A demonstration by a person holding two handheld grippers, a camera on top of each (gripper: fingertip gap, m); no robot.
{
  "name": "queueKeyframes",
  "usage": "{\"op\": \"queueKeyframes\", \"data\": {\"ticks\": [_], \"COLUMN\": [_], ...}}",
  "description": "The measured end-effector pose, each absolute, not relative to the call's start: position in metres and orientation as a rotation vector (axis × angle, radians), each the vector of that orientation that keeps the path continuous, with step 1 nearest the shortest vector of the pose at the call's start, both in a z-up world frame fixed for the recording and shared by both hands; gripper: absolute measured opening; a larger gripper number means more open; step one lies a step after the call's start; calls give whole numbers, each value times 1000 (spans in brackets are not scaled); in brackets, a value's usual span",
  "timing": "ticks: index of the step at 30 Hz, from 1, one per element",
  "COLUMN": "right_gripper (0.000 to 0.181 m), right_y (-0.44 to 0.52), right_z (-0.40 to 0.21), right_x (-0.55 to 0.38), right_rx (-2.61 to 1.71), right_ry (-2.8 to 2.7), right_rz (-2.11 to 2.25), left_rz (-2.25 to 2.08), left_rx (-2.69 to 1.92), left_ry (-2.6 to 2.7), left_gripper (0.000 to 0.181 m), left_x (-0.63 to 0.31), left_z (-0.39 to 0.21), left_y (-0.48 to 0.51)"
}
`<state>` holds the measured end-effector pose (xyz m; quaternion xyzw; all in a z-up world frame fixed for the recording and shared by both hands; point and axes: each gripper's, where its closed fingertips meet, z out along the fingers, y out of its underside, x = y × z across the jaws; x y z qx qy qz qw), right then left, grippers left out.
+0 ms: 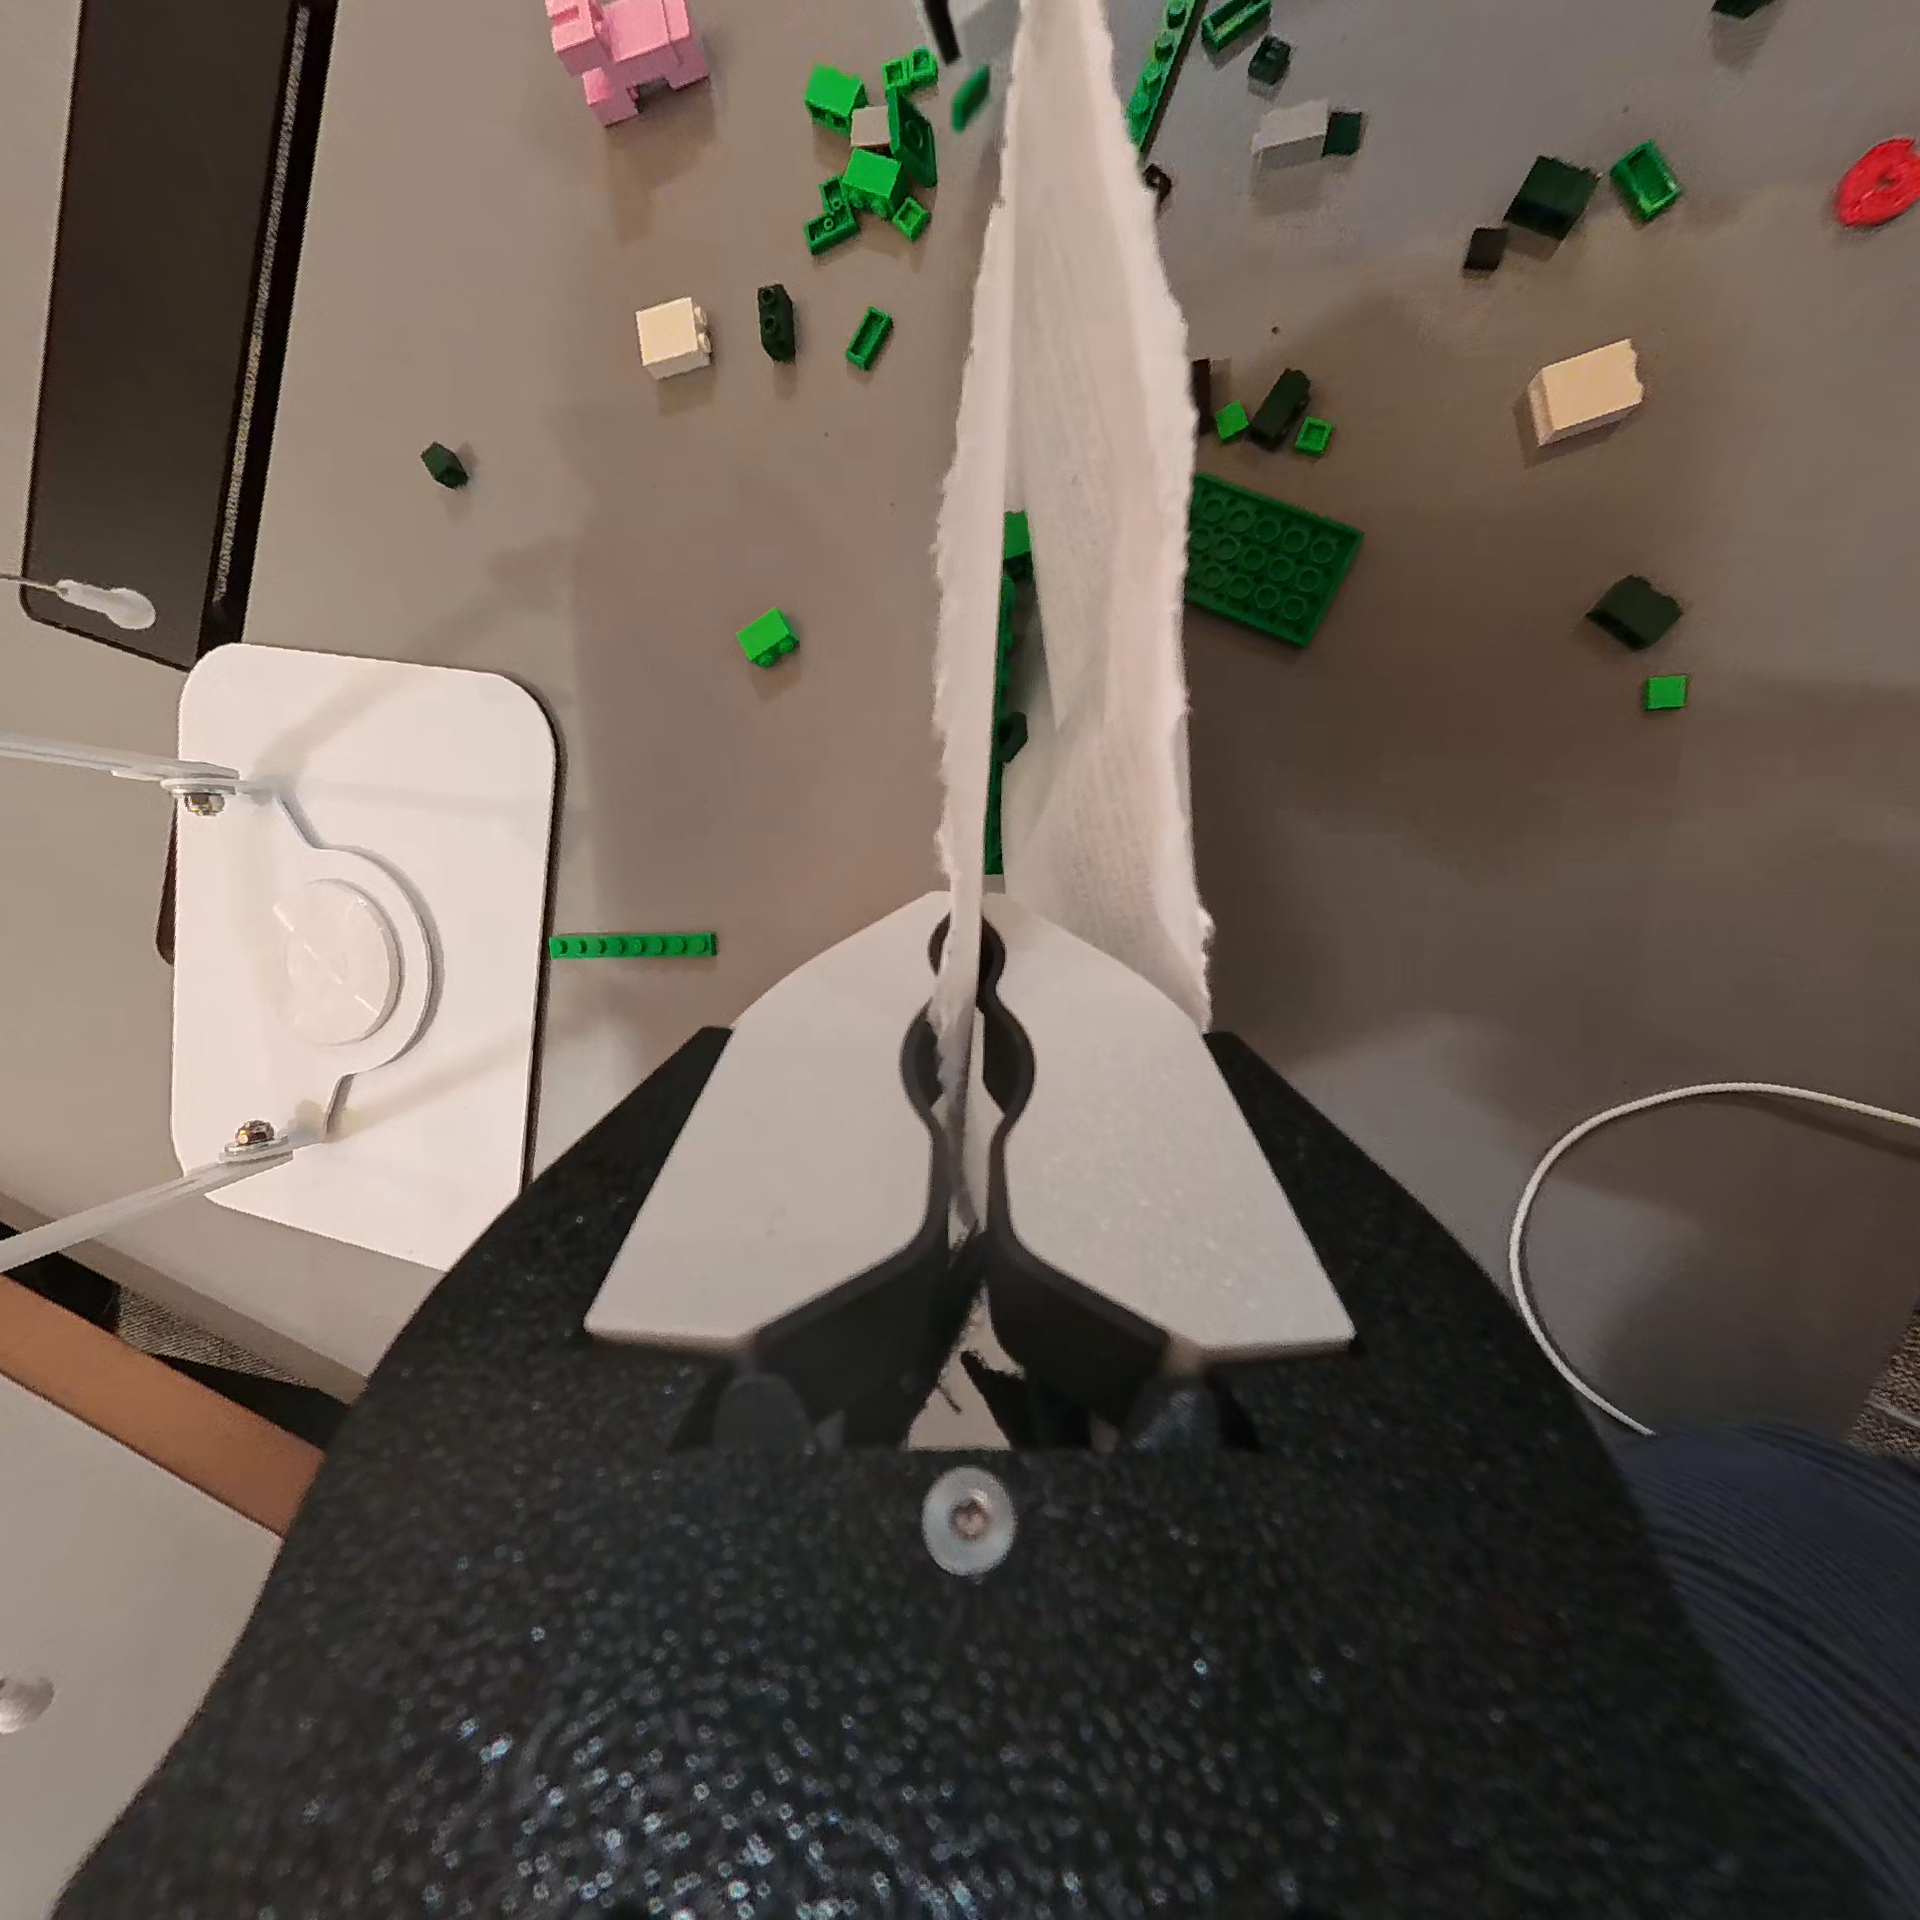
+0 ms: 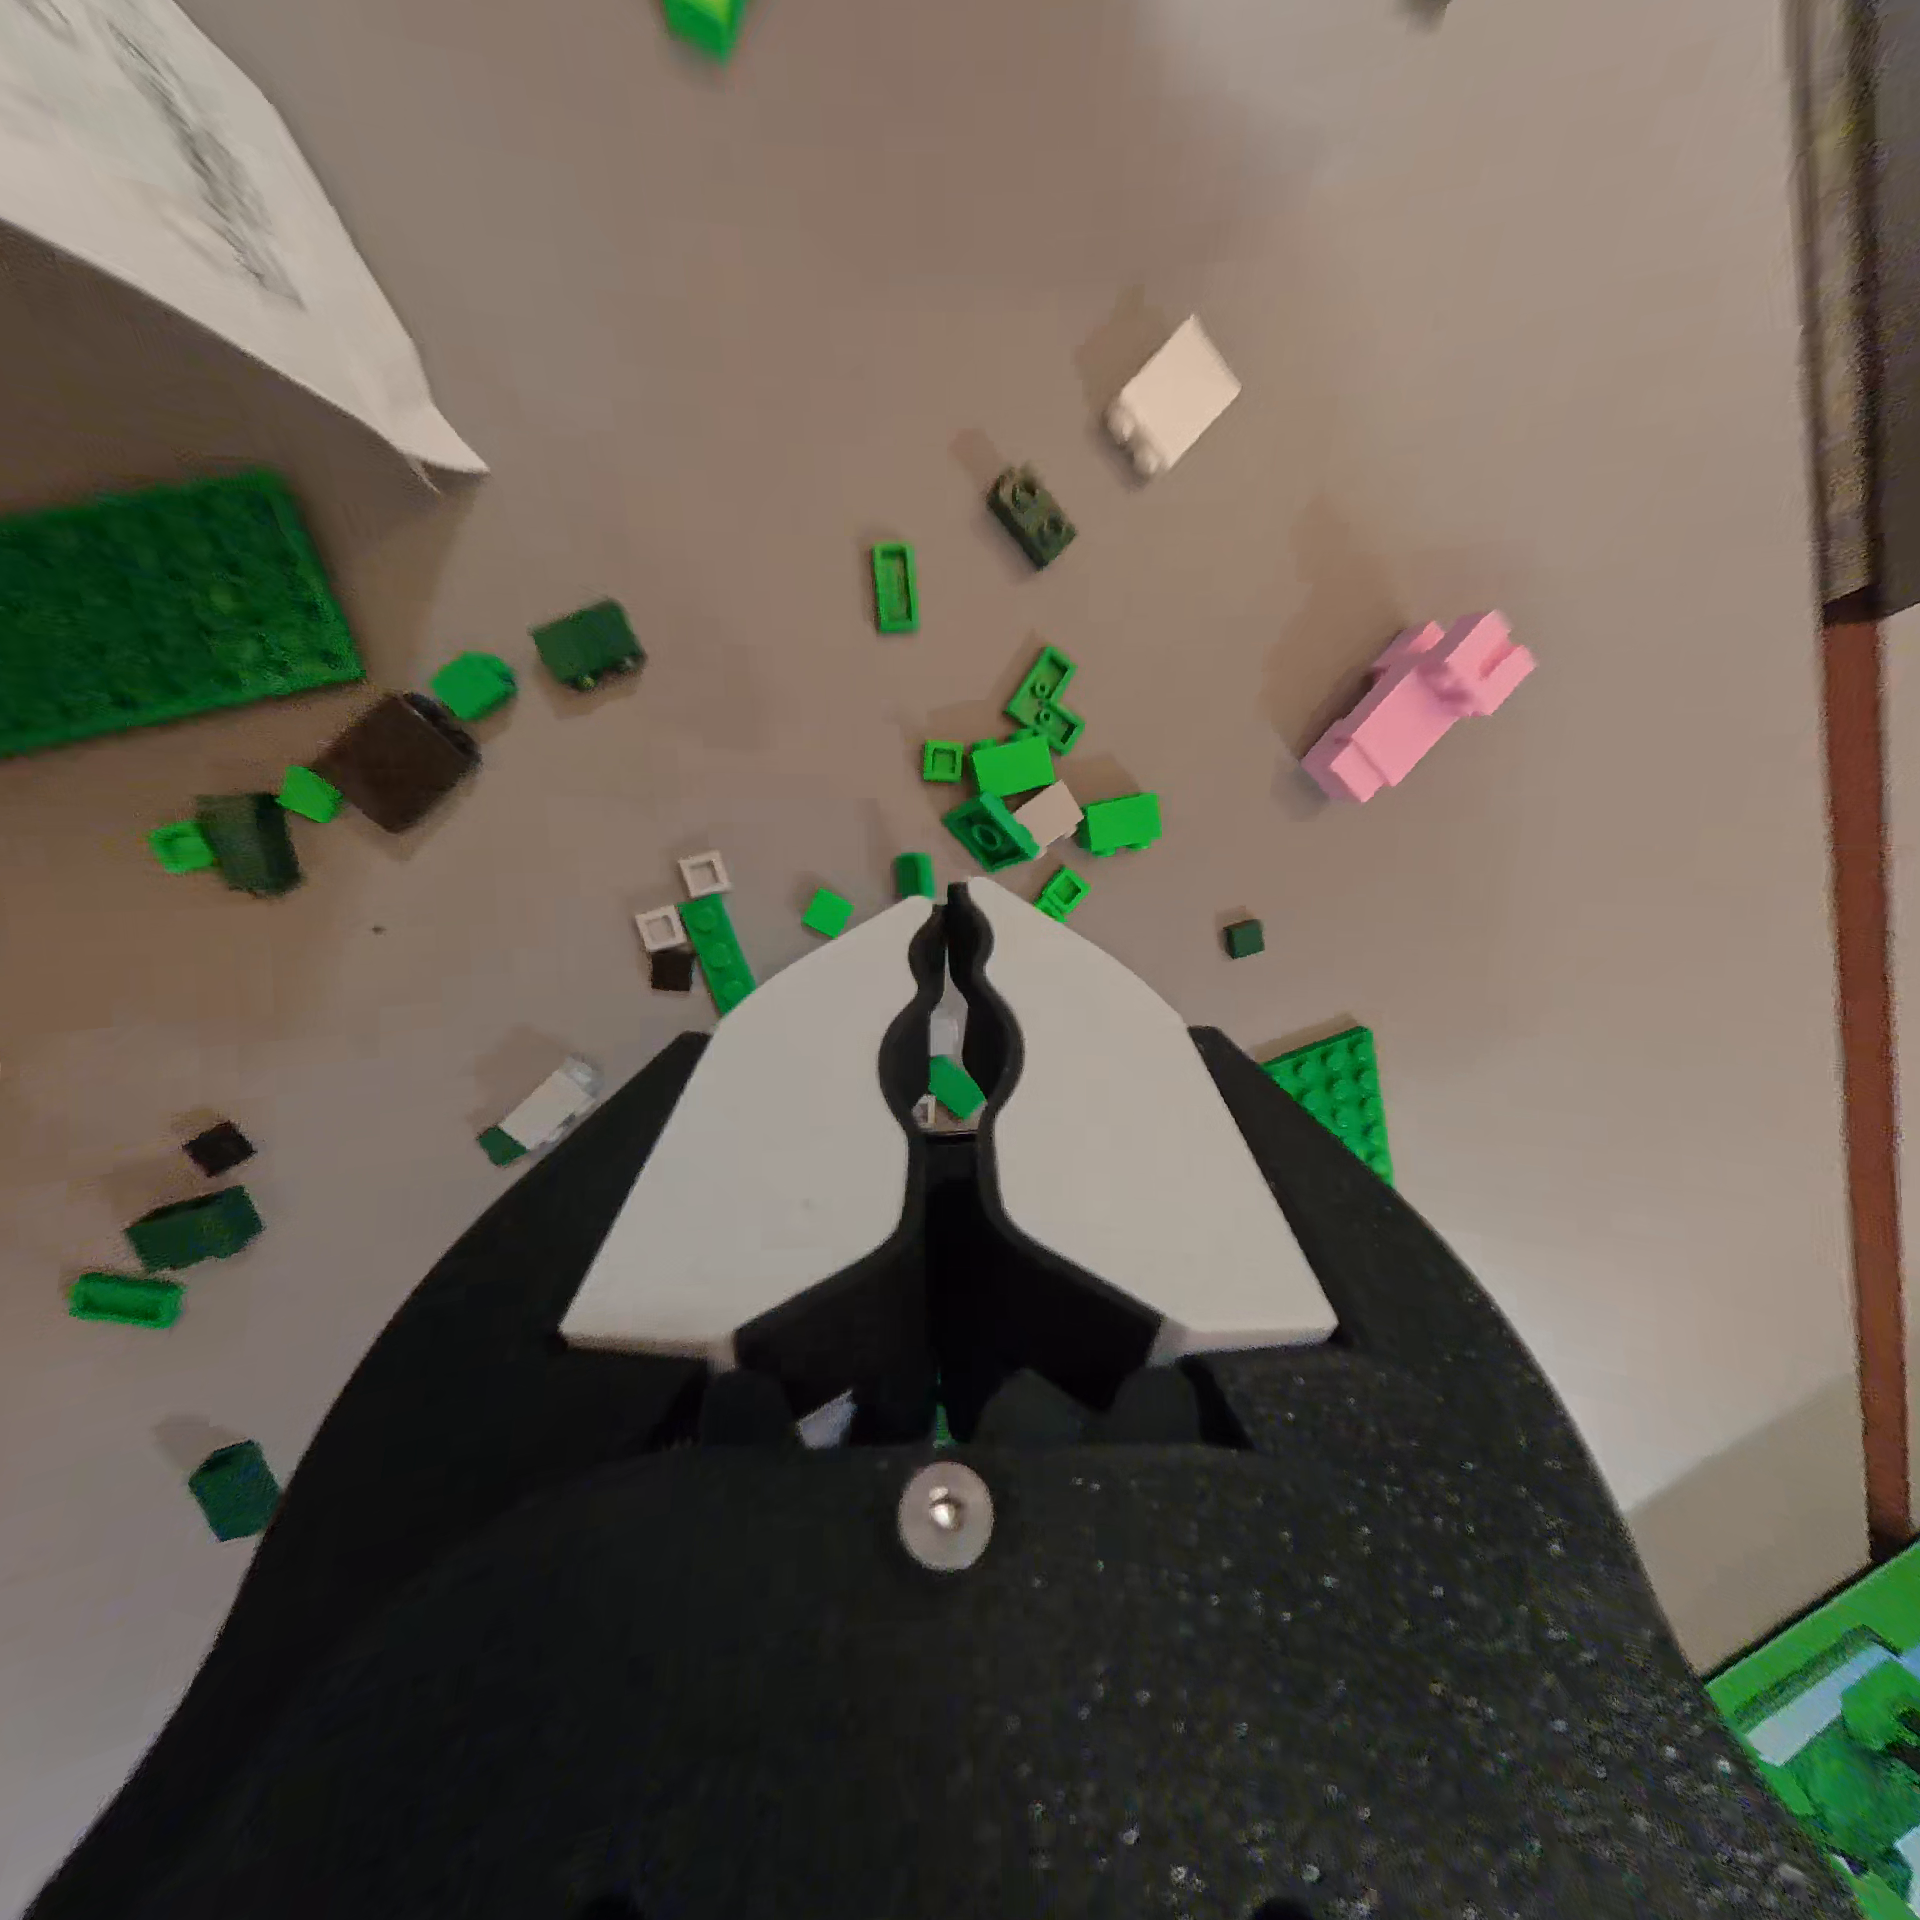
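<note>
In the left wrist view my left gripper (image 1: 966, 925) is shut on the lower edge of a white paper sheet (image 1: 1081, 520) with a ragged edge. The sheet stands up from the jaws above the grey table (image 1: 623, 520). A corner of white paper (image 2: 208, 208) also shows at the top left of the right wrist view. My right gripper (image 2: 951, 904) is shut, its tips touching, above the table just short of a heap of small green bricks (image 2: 1013, 769). A small green brick (image 2: 956, 1086) shows through the gap behind the tips, on the table below.
Loose green, dark green, white and black bricks are scattered over the table. A pink brick figure (image 2: 1413, 707), a green studded plate (image 1: 1268, 556), a white brick (image 2: 1174, 395), a white stand base (image 1: 364, 935), a black slab (image 1: 156, 312) and a white cable (image 1: 1558, 1195) lie around. Left tips to right tips: about 25 cm. From either gripper's tips it is about 15 cm to the green studded plate (image 1: 1268, 556).
</note>
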<state>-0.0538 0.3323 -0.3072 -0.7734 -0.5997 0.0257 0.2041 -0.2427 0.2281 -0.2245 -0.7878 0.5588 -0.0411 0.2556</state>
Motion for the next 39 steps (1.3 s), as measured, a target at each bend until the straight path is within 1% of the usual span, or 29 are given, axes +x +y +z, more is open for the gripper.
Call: {"op": "queueKeyframes", "data": {"ticks": [6, 12, 14, 18, 23, 26, 28, 30, 39], "right_gripper": [0, 0, 0, 8, 10, 17, 18, 15, 17], "right_y": [321, 315, 316, 320, 331, 325, 325, 328, 330], "right_z": [-262, -250, -256, -277, -306, -319, -323, -325, -337], "right_x": [-72, -74, -69, -61, -46, -48, -52, -56, -64], "right_rx": [-2004, -1970, -2011, -2066, -2168, -2299, -2282, -2213, -2218], "right_ry": [-1656, -1689, -1705, -1761, -1802, -1768, -1775, -1799, -1857], "right_rz": [74, 17, 18, 54, 26, 219, 270, 258, 300], "left_rz": [-116, -117, -118, -116, -116, -117, -118, -119, -122], "left_rx": [-2137, -2137, -2138, -2136, -2136, -2137, -2138, -2138, -2141], "left_ry": [1521, 1524, 1525, 1527, 1528, 1528, 1526, 1525, 1524], "left_gripper": [0, 0, 0, 0, 0, 0, 0, 0, 0], "left_x": [-241, -241, -241, -241, -241, -241, -241, -242, -241], "left_z": [-225, -225, -225, -225, -225, -225, -225, -225, -225], "left_y": [228, 228, 227, 227, 227, 227, 227, 227, 228]}}
